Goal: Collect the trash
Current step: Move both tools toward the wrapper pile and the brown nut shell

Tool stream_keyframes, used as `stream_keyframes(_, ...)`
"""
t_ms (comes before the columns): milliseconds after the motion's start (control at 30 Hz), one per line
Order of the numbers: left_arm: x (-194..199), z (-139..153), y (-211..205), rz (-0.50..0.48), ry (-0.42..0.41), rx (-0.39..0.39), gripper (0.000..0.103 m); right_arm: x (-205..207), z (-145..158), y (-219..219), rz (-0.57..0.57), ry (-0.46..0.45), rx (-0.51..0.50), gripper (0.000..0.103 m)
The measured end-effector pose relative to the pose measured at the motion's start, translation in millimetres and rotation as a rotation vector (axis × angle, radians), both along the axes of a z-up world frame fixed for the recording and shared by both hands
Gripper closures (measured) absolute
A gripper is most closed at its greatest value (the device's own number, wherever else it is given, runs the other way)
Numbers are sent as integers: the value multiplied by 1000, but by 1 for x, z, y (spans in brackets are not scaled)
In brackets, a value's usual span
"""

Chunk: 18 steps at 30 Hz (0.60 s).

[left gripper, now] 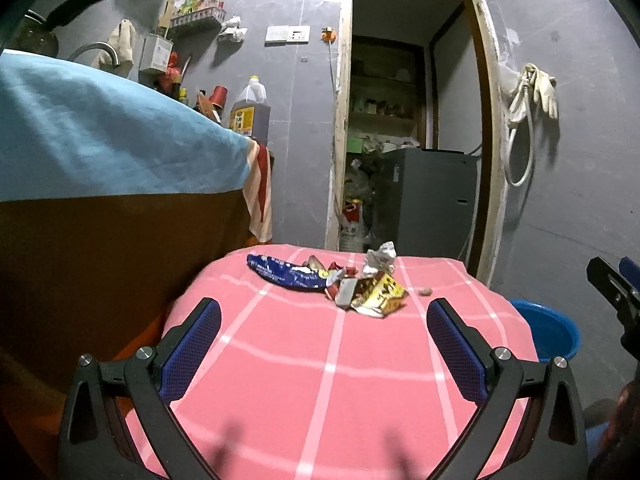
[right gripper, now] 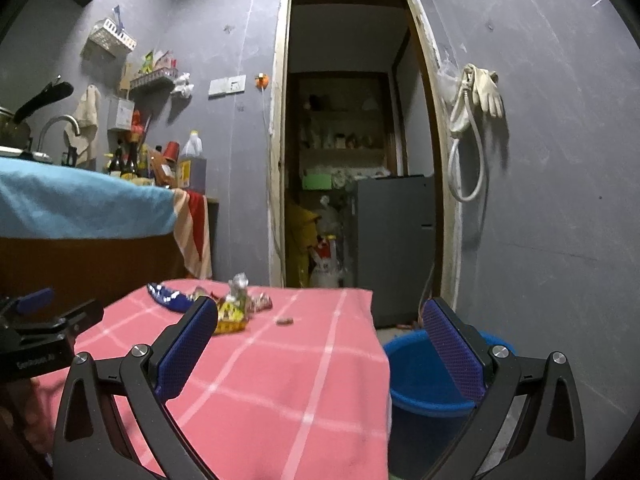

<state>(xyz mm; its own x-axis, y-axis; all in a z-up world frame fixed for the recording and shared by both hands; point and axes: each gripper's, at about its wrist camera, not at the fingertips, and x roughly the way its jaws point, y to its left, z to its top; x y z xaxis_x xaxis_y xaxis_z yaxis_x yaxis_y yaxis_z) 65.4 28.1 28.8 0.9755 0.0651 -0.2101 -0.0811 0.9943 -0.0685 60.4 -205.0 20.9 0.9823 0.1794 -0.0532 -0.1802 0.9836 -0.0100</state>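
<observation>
Uncollected: blue foil wrapper (left gripper: 286, 274), yellow crumpled packet (left gripper: 380, 296) ahead of left gripper (left gripper: 324, 312); both grippers spread empty, right gripper (right gripper: 320, 316) over round blue plastic basin (right gripper: 416, 376).

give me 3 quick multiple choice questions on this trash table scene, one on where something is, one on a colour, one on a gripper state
1. Where is the bucket?
A. on the table
B. on the floor beside the table
C. on the shelf

2. What colour is the tablecloth?
A. pink with white lines
B. green
C. plain black

3. How does the left gripper stand?
A. shut on a wrapper
B. open, holding nothing
C. shut on the bucket

Answers: 1 B, it sits low past the table's edge. 2 A, white lines cross pink cloth. 3 B, its fingers stand apart, short of the wrappers.
</observation>
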Motion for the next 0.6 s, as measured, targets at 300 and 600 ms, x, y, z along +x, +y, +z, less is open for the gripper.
stream_keyframes(300,58,8,11,-22,39,-22,2,56,20,-2,44,-33,-15,0)
stream_keyframes(600,113,-1,14,-111,227,-88,3,129,22,4,117,94,-68,0)
